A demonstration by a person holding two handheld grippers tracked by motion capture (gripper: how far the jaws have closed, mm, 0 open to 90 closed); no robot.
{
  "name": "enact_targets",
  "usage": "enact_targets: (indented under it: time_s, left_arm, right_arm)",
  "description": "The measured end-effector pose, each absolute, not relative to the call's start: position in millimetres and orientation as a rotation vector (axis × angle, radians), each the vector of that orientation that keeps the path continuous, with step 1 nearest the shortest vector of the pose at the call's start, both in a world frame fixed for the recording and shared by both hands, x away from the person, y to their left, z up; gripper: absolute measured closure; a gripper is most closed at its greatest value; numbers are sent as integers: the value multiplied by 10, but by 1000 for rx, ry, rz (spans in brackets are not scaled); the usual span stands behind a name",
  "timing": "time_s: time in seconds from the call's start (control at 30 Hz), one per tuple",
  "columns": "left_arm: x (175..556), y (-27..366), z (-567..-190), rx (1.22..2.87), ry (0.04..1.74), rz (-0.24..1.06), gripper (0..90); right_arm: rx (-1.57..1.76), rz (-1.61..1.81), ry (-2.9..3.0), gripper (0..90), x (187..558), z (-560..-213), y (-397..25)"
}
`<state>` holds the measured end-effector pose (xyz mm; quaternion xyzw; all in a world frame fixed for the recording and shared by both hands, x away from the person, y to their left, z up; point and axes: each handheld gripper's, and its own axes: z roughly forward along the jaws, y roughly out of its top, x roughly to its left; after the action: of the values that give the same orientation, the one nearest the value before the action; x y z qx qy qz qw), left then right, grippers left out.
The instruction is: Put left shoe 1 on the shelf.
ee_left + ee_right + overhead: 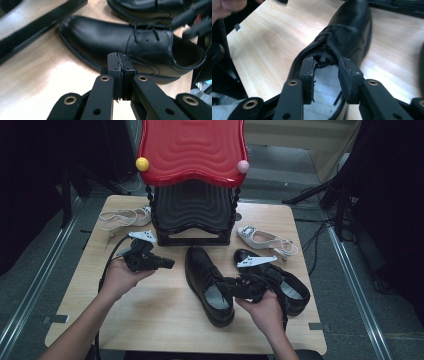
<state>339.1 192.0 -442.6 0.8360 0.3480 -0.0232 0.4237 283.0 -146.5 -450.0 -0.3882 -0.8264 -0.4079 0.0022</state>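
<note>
- High view: a black shoe (207, 282) lay mid-worktop toward the near edge, the right gripper (230, 287) at its opening, the left gripper (167, 263) beside its toe.
- Left gripper view: jaws pressed together, empty.
- Right gripper view: jaws narrowly parted over the shoe's opening.

From your seat, the rack (192, 215) stands on the table (150, 320) at twelve o'clock; one sandal (121, 216) lies at its nine o'clock, another sandal (265, 240) at its four; two shoes lie before it, the left shoe (207, 282) beside the right shoe (285, 287).
</note>
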Motion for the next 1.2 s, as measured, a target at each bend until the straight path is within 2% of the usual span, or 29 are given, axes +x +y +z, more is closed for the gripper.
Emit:
enact_targets:
  time_s: [0.2, 0.3, 0.7, 1.2]
  left_arm:
    - [3497, 1908, -4229, 2098, 858, -25, 898]
    - [3567, 1924, -4153, 2078, 847, -58, 898]
    - [3758, 1980, -3564, 2074, 814, 113, 898]
    - [3993, 1953, -2980, 2062, 781, 212, 893]
  right_arm:
    - [-1186, -1245, -2593, 613, 2769, -4533, -1333]
    - [-1167, -1226, -2622, 558, 2741, -4543, -1243]
    - [-1138, -1119, -2630, 574, 2814, -4685, -1004]
    - [-1130, -1031, -2685, 581, 2864, -4742, -795]
